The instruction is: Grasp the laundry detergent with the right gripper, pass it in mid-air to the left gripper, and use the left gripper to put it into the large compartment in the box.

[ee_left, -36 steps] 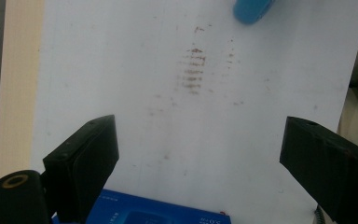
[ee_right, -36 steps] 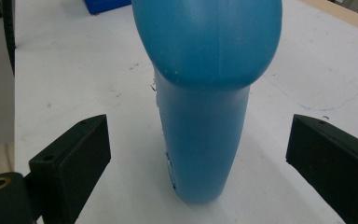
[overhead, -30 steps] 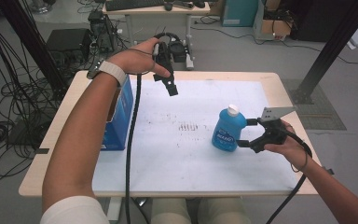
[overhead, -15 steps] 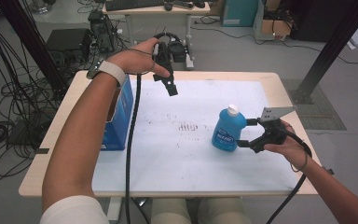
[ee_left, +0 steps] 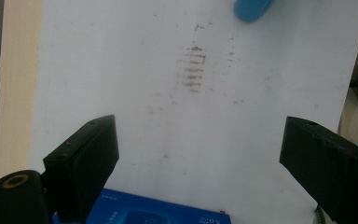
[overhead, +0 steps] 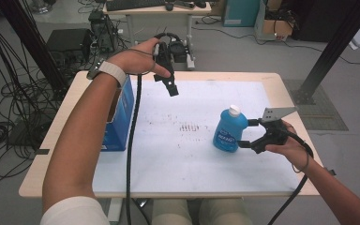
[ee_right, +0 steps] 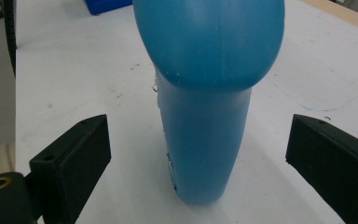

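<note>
The work in hand looks like picking up the blue bottle [overhead: 228,132], and it is barely begun; the bottle stands upright on the white tabletop [overhead: 168,159], right of the middle and near the right edge, its white cap [overhead: 234,110] on. The right gripper [overhead: 247,133] sits level beside it on the right, jaws spread wide; in the right gripper view the bottle [ee_right: 205,107] stands between the two jaws with clear gaps on both sides, so nothing is grasped yet. The left gripper [overhead: 170,87] hangs above the far left of the tabletop, released and empty, over the blue box [overhead: 122,115] at the left edge. Still to do, by my reading: closing on the bottle and lifting it.
</note>
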